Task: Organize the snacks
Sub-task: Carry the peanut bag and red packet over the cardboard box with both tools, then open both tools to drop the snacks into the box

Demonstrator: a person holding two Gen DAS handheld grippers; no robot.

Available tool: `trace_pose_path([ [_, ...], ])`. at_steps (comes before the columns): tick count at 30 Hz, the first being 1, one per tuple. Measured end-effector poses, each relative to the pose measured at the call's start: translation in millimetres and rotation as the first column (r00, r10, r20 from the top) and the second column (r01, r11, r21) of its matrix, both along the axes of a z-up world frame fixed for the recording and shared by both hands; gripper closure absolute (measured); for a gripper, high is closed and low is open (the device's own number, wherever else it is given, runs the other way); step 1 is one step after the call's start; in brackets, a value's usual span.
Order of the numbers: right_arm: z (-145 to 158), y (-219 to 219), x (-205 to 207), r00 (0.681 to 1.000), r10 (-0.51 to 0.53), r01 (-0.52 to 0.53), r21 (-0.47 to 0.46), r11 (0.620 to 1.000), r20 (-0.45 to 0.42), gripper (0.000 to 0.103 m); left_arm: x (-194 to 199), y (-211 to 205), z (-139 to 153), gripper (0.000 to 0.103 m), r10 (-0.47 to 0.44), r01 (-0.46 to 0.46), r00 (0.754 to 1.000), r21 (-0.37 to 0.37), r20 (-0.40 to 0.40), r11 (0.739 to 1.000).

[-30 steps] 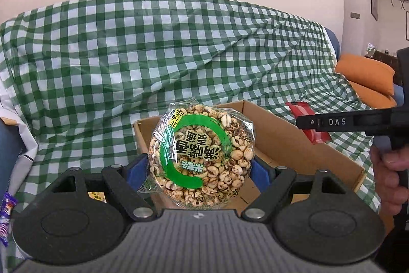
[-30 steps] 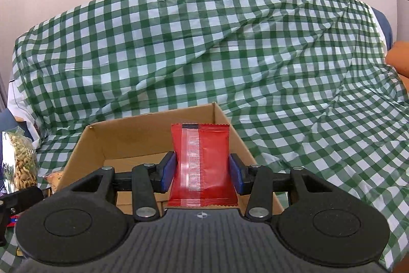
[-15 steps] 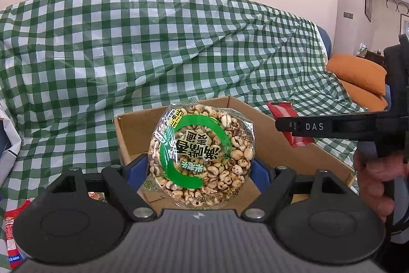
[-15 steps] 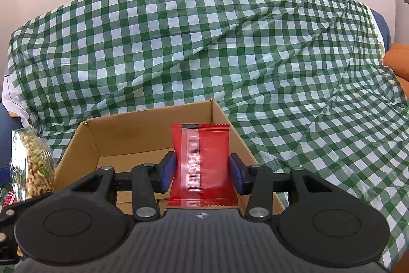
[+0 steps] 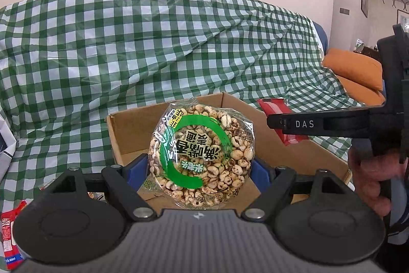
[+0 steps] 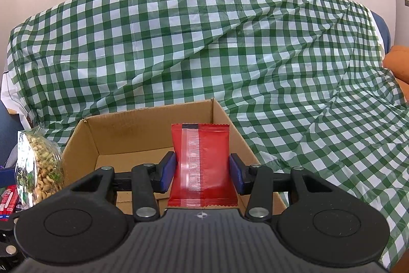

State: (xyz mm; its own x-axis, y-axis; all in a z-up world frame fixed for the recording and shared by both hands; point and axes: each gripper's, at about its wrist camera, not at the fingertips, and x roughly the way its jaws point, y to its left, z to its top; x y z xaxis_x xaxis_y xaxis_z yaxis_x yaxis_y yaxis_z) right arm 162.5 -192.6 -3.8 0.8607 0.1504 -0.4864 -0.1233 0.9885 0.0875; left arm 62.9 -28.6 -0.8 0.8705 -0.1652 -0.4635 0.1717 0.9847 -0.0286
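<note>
My left gripper (image 5: 200,172) is shut on a round clear pack of puffed grain snack (image 5: 200,154) with a green ring label, held upright over the near part of an open cardboard box (image 5: 133,134). My right gripper (image 6: 202,169) is shut on a red snack packet (image 6: 203,163), held upright above the same box (image 6: 127,134). In the left wrist view the right gripper's arm and the red packet (image 5: 274,108) show at the right, over the box's right wall. In the right wrist view the grain pack (image 6: 37,166) shows at the left edge.
A green and white checked cloth (image 5: 153,47) covers the sofa under the box. An orange cushion (image 5: 355,73) lies at the far right. A red packet (image 5: 10,237) lies at the lower left. A person's hand (image 5: 373,175) holds the right gripper.
The left wrist view has shifted so the box and right gripper sit further left in it, and the grain pack now sits more over the box. The right gripper has kept still.
</note>
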Motion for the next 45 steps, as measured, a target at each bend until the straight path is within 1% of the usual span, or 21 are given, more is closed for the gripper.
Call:
trace_pose_path([
  [13, -1, 0, -1, 1.000, -0.006, 0.006, -0.004, 1.000, 0.005, 0.055, 0, -6, -2, 0.017, -0.018, 0.018, 1.000, -0.006, 0.003, 1.000],
  [16, 0, 1, -2, 1.000, -0.009, 0.009, -0.005, 1.000, 0.004, 0.053, 1, -8, -2, 0.016, -0.042, 0.042, 0.999, -0.019, -0.009, 0.999],
  [18, 0, 2, -2, 1.000, -0.022, 0.023, -0.022, 1.000, 0.002, 0.042, 3, -10, -3, 0.012, -0.064, 0.063, 0.998, -0.026, -0.026, 0.998],
  [19, 0, 1, -2, 1.000, -0.030, 0.030, -0.028, 0.999, 0.006, 0.035, 2, -12, -3, 0.011, -0.066, 0.066, 0.997, -0.016, -0.026, 0.998],
  [20, 1, 0, -2, 0.999, -0.035, 0.035, -0.027, 0.999, 0.008, 0.032, 2, -14, -3, 0.010, -0.070, 0.069, 0.997, -0.003, -0.025, 0.998],
  [23, -1, 0, -1, 0.999, -0.044, 0.043, -0.026, 0.999, -0.005, 0.030, 1, -14, -4, 0.010, -0.074, 0.073, 0.997, -0.007, -0.026, 0.997],
  [28, -1, 2, -1, 0.999, -0.045, 0.045, -0.031, 0.999, -0.005, 0.030, 1, -10, -3, 0.010, -0.059, 0.059, 0.998, -0.015, -0.027, 0.998],
  [35, -1, 8, -3, 0.999, -0.047, 0.047, -0.033, 0.998, -0.004, 0.030, -4, -1, 0, 0.011, -0.051, 0.051, 0.999, -0.001, -0.013, 0.999],
  [37, -1, 11, -4, 0.999, -0.044, 0.044, -0.034, 0.998, 0.000, 0.030, -6, 4, 1, 0.014, -0.048, 0.048, 0.999, 0.000, -0.010, 0.999],
  [40, 0, 17, -6, 0.999, -0.040, 0.040, -0.042, 0.998, 0.006, 0.030, -10, 13, 2, 0.023, -0.037, 0.037, 0.999, 0.000, -0.012, 0.999],
  [42, 1, 20, -8, 0.999, -0.038, 0.038, -0.038, 0.999, 0.012, 0.030, -11, 20, 3, 0.035, -0.029, 0.029, 0.999, 0.000, -0.018, 1.000],
  [43, 2, 22, -10, 0.999, -0.038, 0.038, -0.036, 0.999, 0.016, 0.030, -12, 24, 3, 0.039, -0.028, 0.028, 0.999, -0.001, -0.025, 1.000],
  [45, 2, 27, -11, 0.999, -0.036, 0.037, -0.035, 0.999, 0.021, 0.031, -13, 32, 3, 0.057, -0.033, 0.032, 0.998, -0.007, -0.044, 0.999],
])
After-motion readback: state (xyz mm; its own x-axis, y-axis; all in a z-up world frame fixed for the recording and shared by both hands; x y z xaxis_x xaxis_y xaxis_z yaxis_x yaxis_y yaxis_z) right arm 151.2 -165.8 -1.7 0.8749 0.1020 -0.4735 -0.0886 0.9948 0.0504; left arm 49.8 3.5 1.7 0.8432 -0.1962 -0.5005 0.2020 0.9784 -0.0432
